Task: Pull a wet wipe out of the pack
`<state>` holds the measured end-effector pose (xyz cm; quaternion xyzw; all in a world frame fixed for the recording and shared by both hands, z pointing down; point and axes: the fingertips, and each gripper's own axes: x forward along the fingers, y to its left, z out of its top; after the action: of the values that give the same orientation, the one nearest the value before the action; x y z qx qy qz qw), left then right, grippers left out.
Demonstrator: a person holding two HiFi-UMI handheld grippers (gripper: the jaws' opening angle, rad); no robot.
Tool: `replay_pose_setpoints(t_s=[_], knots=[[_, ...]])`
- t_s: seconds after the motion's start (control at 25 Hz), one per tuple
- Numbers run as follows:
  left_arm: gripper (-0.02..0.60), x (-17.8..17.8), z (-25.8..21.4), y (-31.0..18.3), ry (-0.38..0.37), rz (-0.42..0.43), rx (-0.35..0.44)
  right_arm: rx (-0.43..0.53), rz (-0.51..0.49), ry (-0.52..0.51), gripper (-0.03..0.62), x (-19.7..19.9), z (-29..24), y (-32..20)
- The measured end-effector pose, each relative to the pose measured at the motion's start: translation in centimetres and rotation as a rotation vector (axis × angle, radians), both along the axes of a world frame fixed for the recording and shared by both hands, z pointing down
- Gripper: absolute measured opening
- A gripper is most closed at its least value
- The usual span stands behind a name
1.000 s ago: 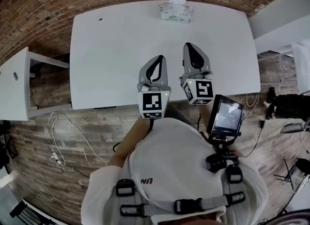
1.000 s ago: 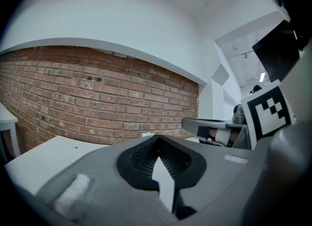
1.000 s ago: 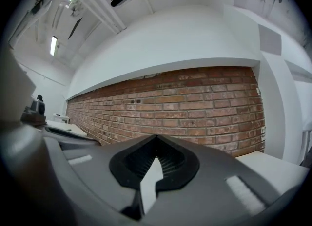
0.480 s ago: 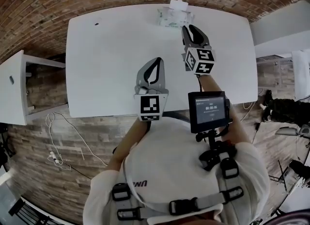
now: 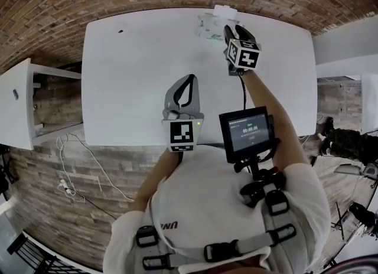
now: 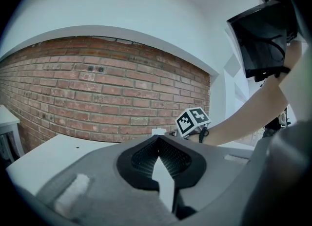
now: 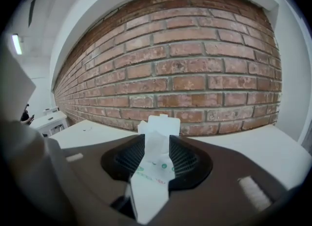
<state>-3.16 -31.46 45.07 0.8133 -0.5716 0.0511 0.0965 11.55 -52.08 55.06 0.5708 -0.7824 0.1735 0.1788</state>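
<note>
The wet wipe pack (image 5: pixel 208 27) lies at the far edge of the white table (image 5: pixel 130 72), its white lid flap (image 5: pixel 224 12) raised. My right gripper (image 5: pixel 234 31) reaches out to the pack's right end, and its jaws are opening. In the right gripper view the pack (image 7: pixel 155 169) and its upright flap (image 7: pixel 159 124) show through the gap of the right gripper (image 7: pixel 157 144), with the pads not pressing on them. My left gripper (image 5: pixel 188 81) hovers over the near half of the table, shut and empty. The left gripper (image 6: pixel 157 140) shows only bare table through its gap.
A brick wall runs behind the table. A small white side table (image 5: pixel 18 101) stands at the left. A dark screen (image 5: pixel 248 132) hangs at the person's chest. Cables (image 5: pixel 77 166) lie on the floor. The right gripper's marker cube (image 6: pixel 192 120) shows in the left gripper view.
The right gripper has travelled from the table's near edge out to the pack at the far edge, and its jaws have parted. The left gripper has shifted only a little.
</note>
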Motion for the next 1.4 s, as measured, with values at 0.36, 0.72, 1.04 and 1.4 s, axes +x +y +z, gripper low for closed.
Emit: replay_pose_setpoints(t_s=[0.36, 0.72, 1.04, 1.4], knots=[[0.002, -0.8, -0.3, 0.1, 0.0, -0.028, -0.005, -0.055, -0.016, 0.036, 0.011, -0.1, 0.7, 0.2], [0.002, -0.2, -0.4, -0.5, 0.015, -0.01, 0.004, 0.05, -0.048, 0.012, 0.009, -0.9, -3.3, 0.3], [0.002, 0.0, -0.8, -0.8, 0.02, -0.002, 0.016, 0.173, -0.082, 0.026, 0.009, -1.8, -7.9, 0.4], [0.002, 1.2, -1.6, 0.0, 0.015, 0.005, 0.035, 0.358, -0.11, 0.029, 0.009, -0.9, -15.3, 2.2]])
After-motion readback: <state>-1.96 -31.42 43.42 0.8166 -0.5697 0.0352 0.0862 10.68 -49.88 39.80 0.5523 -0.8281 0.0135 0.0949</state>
